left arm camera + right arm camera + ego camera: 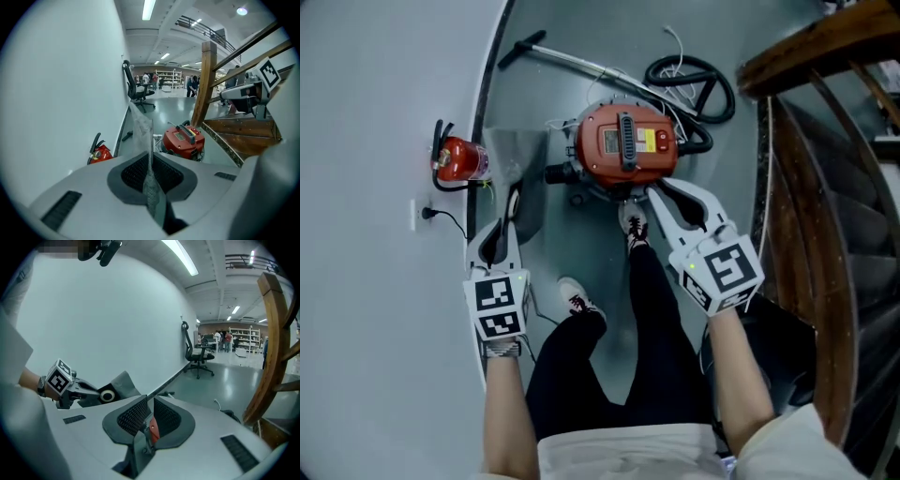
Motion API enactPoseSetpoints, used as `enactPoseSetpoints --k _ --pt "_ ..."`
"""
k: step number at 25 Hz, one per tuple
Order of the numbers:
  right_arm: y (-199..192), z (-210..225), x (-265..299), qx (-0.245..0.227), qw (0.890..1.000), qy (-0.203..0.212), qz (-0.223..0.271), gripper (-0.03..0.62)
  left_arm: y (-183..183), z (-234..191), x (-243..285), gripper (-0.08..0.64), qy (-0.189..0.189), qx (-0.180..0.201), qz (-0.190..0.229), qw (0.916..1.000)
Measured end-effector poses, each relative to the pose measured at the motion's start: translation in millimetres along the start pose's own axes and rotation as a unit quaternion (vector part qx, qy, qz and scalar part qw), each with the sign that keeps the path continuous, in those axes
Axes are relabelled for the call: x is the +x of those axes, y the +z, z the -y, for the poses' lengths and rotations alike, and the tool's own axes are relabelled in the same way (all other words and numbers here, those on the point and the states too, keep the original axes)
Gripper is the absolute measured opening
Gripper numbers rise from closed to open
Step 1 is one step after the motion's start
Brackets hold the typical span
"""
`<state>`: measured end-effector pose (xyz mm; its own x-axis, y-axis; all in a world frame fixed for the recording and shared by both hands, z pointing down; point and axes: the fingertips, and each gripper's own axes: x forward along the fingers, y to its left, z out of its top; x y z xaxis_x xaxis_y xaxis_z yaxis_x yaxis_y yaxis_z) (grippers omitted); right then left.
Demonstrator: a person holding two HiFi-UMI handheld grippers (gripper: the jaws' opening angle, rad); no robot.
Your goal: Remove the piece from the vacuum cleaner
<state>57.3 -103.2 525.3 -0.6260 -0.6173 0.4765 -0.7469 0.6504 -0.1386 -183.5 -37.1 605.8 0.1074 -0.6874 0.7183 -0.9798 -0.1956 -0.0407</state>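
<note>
The red vacuum cleaner [623, 142] [183, 139] stands on the grey floor below me. My left gripper [511, 199] [150, 161] is raised to the left of it and shut on a limp grey fabric bag [525, 169] [143, 131]. In the right gripper view that bag [117, 387] shows a round collar and hangs from the left gripper [93, 392]. My right gripper [654, 195] [146, 416] hovers at the vacuum's near edge. Its jaws stand almost together, and a sliver of red shows low in the slit. I see nothing gripped there.
A red fire extinguisher [459, 159] [99, 152] stands against the white wall on the left. A black hose [689, 80] and wand [572, 61] lie behind the vacuum. A wooden stair railing [806, 187] runs along the right. The person's shoes [633, 225] stand beside the vacuum.
</note>
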Motion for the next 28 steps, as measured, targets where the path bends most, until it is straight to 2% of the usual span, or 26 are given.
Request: enactPoseSetpoints --k 5,8,12,16,19,24,28 --pt "54.1 -13.4 -34.2 -0.032 0.999 -0.004 0.036 0.038 46.3 3.8 -43.9 0.031 -0.020 0.025 0.035 0.9988" --pt "88.9 -23.3 -52.3 -0.062 0.997 -0.004 0.041 0.031 73.5 0.6 -68.9 0.032 -0.021 0.023 0.046 0.9985" --pt "141.2 -37.1 -90.7 -0.073 0.996 -0.004 0.051 0.028 106.3 4.3 -109.3 0.031 -0.022 0.013 0.061 0.9978" --pt "191.9 -48.0 -121.8 -0.099 0.992 -0.003 0.073 0.028 147.9 12.4 -145.2 0.031 -0.029 0.025 0.082 0.9959" --pt "218.5 -56.8 -144.3 -0.109 0.990 -0.005 0.086 0.028 178.6 20.7 -175.0 0.032 -0.040 0.042 0.098 0.9935" --pt "262.4 -63.4 -183.5 -0.094 0.989 -0.013 0.111 0.028 232.3 32.2 -224.3 0.032 -0.053 0.053 0.138 0.9876" --pt "304.3 -72.5 -208.2 -0.124 0.983 -0.016 0.137 0.028 277.0 41.6 -260.5 0.032 -0.060 0.054 0.180 0.9803"
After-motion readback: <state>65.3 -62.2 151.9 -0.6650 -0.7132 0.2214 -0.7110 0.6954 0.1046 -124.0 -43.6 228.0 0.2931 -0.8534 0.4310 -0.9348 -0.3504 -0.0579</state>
